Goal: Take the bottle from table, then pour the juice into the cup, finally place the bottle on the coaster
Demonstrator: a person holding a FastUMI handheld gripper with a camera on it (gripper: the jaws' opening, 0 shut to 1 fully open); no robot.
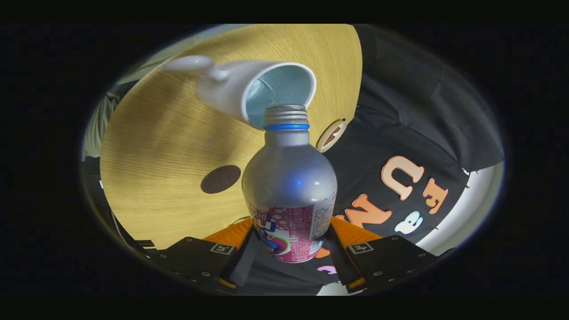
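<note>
My gripper (290, 246) is shut on the bottle (289, 186), a silver one with a pink and white label and a blue ring below its open threaded neck. Both fingers press on the labelled lower body. The bottle is tilted, and its mouth reaches over the rim of the white cup (249, 89), which stands on the wooden table (155, 146) beyond the fingers. A thin clear stream runs from the mouth into the cup. A dark round coaster (220, 179) lies on the table beside the bottle's body, on the near side of the cup.
A small round wooden disc (331, 135) with a dark mark lies at the table's edge, close to the bottle's neck. The black booth cloth hangs past that edge. A grey-green fabric shows beyond the table's far side.
</note>
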